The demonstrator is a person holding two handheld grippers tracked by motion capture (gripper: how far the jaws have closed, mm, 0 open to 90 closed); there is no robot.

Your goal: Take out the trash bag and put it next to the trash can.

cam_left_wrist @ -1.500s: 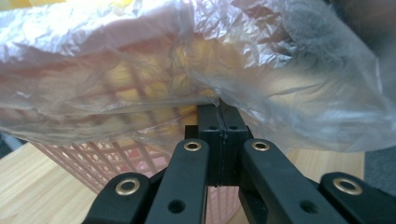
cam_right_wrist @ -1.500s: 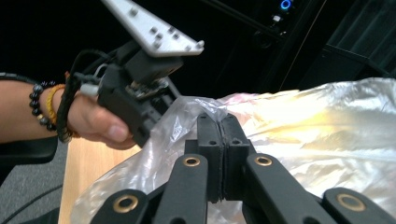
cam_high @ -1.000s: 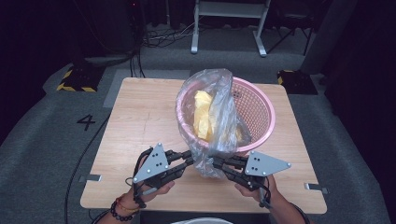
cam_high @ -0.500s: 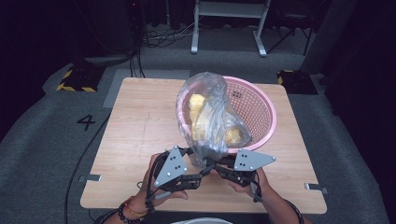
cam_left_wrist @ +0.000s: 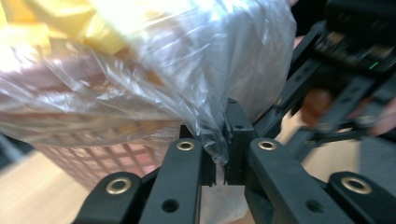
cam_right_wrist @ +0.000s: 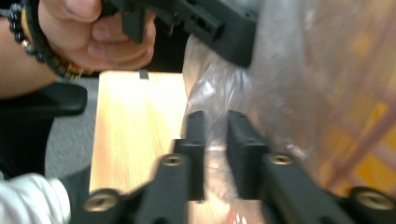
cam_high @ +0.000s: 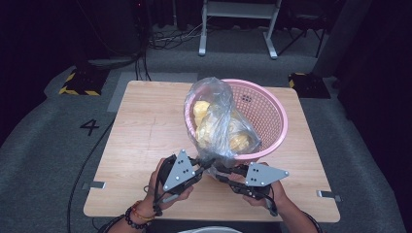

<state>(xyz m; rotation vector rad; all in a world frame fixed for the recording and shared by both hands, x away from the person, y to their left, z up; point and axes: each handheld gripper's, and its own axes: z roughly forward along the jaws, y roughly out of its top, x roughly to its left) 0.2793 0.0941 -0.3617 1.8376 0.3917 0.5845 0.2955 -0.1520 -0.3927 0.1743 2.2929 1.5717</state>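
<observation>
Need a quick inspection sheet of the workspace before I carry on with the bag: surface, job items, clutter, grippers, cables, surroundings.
Surface: wooden table, bare at its left.
Job's things: clear plastic bag of yellow pieces, in pink basket.
Clutter: nothing seen.
Grippers: left gripper pinching the bag film; right gripper just been opening, film between its jaws, small gap.
Cables: black cable crosses the floor at left.
Surroundings: grey floor, numeral 4, striped blocks.
</observation>
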